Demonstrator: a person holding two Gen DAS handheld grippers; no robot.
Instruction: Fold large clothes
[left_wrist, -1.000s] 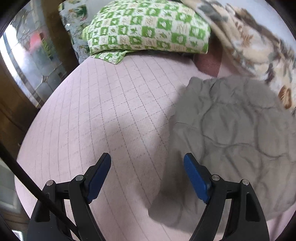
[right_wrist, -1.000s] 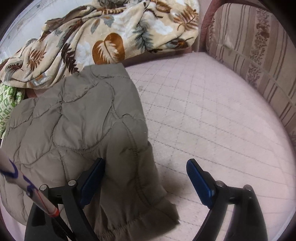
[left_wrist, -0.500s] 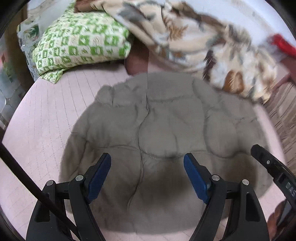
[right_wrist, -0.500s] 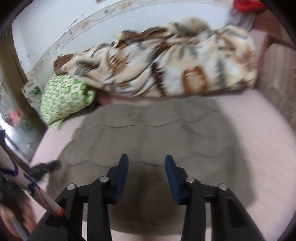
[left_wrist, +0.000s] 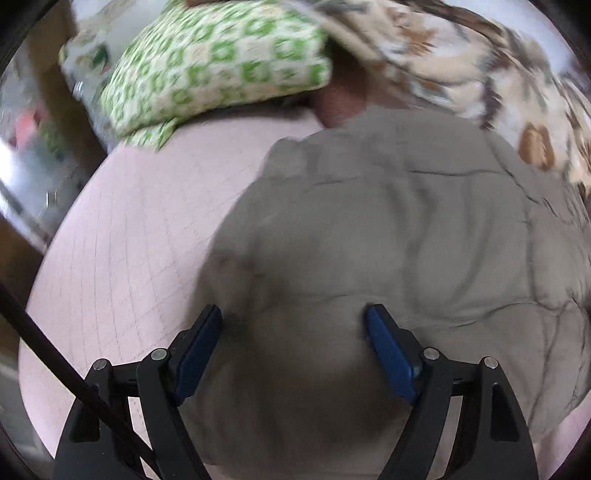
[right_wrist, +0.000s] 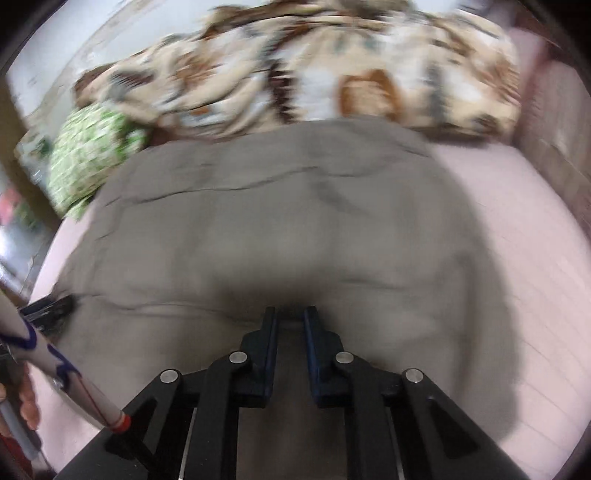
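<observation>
A grey-brown quilted jacket (left_wrist: 369, 240) lies spread flat on the pink bed sheet (left_wrist: 129, 240). My left gripper (left_wrist: 293, 314) stands open over the jacket's near left part, its left finger at the jacket's edge and its right finger over the fabric. In the right wrist view the jacket (right_wrist: 277, 221) fills the middle. My right gripper (right_wrist: 290, 312) is shut at the jacket's near middle, tips pressed into the cloth, with creases running toward them. The left gripper's dark finger (right_wrist: 48, 310) shows at the jacket's left edge.
A green-and-white pillow (left_wrist: 214, 62) lies at the back left. A leaf-print blanket (right_wrist: 314, 66) is heaped behind the jacket. A striped padded end (right_wrist: 554, 110) bounds the bed at the right. Dark wooden furniture (left_wrist: 22, 266) stands left of the bed.
The right gripper's jaws have closed from wide open, and it has moved from the jacket's right edge to its near middle. The left gripper has moved from the bare sheet onto the jacket.
</observation>
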